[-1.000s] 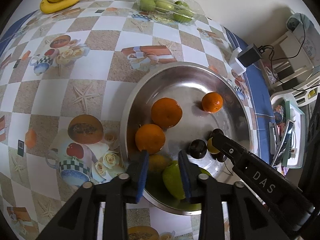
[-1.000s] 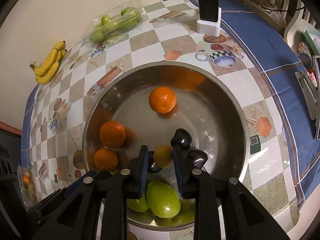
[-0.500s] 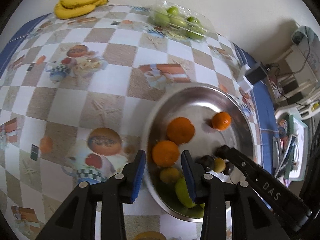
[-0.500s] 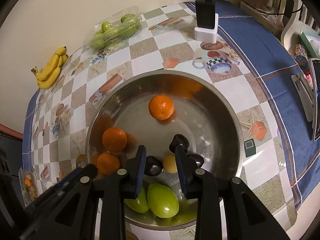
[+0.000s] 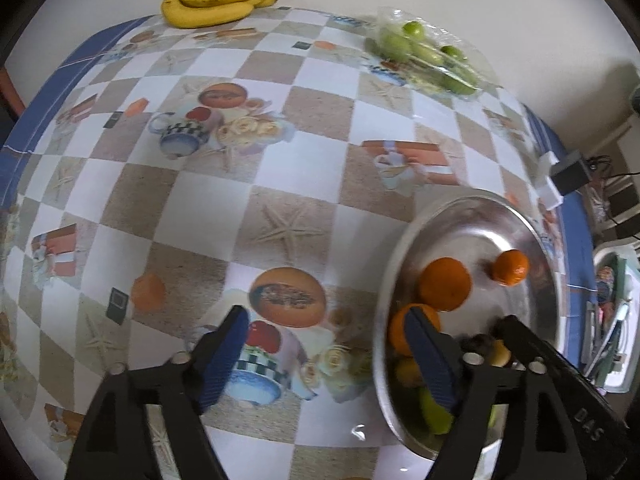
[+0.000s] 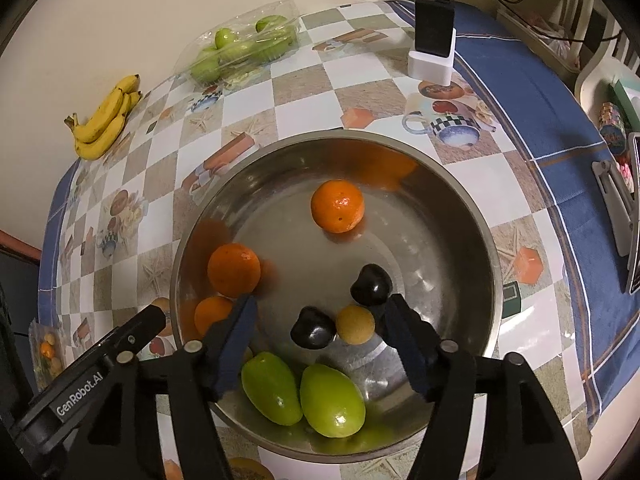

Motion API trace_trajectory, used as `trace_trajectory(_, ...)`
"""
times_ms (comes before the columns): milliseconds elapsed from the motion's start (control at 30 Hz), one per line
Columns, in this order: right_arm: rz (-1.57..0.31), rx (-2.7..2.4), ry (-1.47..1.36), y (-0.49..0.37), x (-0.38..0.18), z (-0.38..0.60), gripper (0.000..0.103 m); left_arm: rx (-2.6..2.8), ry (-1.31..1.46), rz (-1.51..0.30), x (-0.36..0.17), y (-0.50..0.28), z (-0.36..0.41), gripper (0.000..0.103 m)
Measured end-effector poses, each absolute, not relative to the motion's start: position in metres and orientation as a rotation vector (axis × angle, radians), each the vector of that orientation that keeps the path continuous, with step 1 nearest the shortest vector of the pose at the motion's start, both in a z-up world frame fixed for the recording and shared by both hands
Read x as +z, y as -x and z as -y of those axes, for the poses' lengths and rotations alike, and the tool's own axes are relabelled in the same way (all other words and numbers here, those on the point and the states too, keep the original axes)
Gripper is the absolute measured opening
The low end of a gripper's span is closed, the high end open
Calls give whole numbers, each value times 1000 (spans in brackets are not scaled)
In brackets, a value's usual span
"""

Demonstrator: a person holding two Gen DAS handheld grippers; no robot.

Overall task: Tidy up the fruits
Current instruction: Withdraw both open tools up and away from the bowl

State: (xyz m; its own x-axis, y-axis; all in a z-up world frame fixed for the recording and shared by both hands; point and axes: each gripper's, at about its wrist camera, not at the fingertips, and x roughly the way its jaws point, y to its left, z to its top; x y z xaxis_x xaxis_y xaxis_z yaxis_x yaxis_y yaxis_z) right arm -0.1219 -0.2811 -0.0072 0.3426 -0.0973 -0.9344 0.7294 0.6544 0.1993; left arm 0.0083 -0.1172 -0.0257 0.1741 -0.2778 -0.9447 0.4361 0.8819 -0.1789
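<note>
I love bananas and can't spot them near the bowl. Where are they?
The bananas lie at the table's far edge against the wall, in the right wrist view at upper left, left of the bag of green fruit, well away from the metal bowl.

Shiny metal bowl [image 6: 460, 208], glossy printed tablecloth [image 5: 304, 160], crinkly clear plastic bag [image 6: 240, 44].

My right camera reads "GenRobot.AI" in white along my left gripper [image 6: 136, 328]; my left camera reads "DAS" on my right gripper [image 5: 520, 332]; a power symbol marks the black charger [image 6: 435, 24]
</note>
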Motion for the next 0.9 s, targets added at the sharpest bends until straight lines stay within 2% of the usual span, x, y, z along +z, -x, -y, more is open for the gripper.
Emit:
trace_trajectory(67, -1101, -599, -675, 121, -8, 281, 74, -489, -159, -1292, -27, -10, 115, 95)
trace_trajectory(300, -1096, -611, -664, 121, -9, 282, 74, -428, -222, -1242, -32, -15, 112, 100)
trace_trajectory(333, -1095, -611, -659, 121, -9, 282, 77, -423, -229, -1237, -32, -16, 111, 103)
trace_trajectory(400, -1093, -611, -651, 120, -9, 281, 87, -416, -236, -1229, -33, -16, 110, 103)
trace_trajectory(533, -1069, -600, -632, 118, -7, 280, 95, -404, -248, -1215, -33, -17, 109, 103)
trace_trajectory(900, -1041, -568, -566, 110, -2, 270, 96, -434, -333, -1121, -24, -14, 117, 103)
